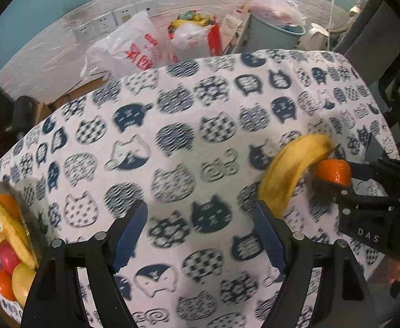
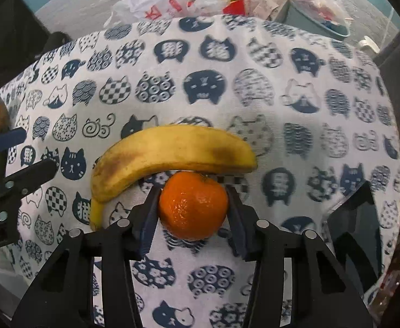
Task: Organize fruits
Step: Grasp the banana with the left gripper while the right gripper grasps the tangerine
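- The desk (image 2: 295, 104) is draped in a white cloth printed all over with navy cat heads, some solid, some checked or scaled; it hangs off the far edge.
- Beyond that edge, along a pale whitewashed wall (image 1: 49, 52) with a row of white sockets (image 1: 104, 23), sit a white plastic bag with red lettering (image 1: 128, 46), a red bag stuffed with bright wrappers (image 1: 194, 31) and a grey-blue bin (image 1: 271, 32) lined with clear plastic.
- A ripe yellow banana with brown bruising (image 2: 172, 153) lies curved on the cloth.
- Just in front of it, touching or nearly so, is a round orange tangerine (image 2: 193, 205).
- The right gripper (image 2: 193, 213) points down at the cloth, its blue-padded fingers (image 2: 148, 216) clenched on the tangerine from both sides.
- The left gripper (image 1: 200, 235) hovers over bare cloth, fingers (image 1: 130, 235) spread wide and empty; the banana's near end sits just beside its right finger.
- At the desk's left edge a clear tray (image 1: 33, 235) already holds a banana, oranges, a red apple and a yellow-green one.
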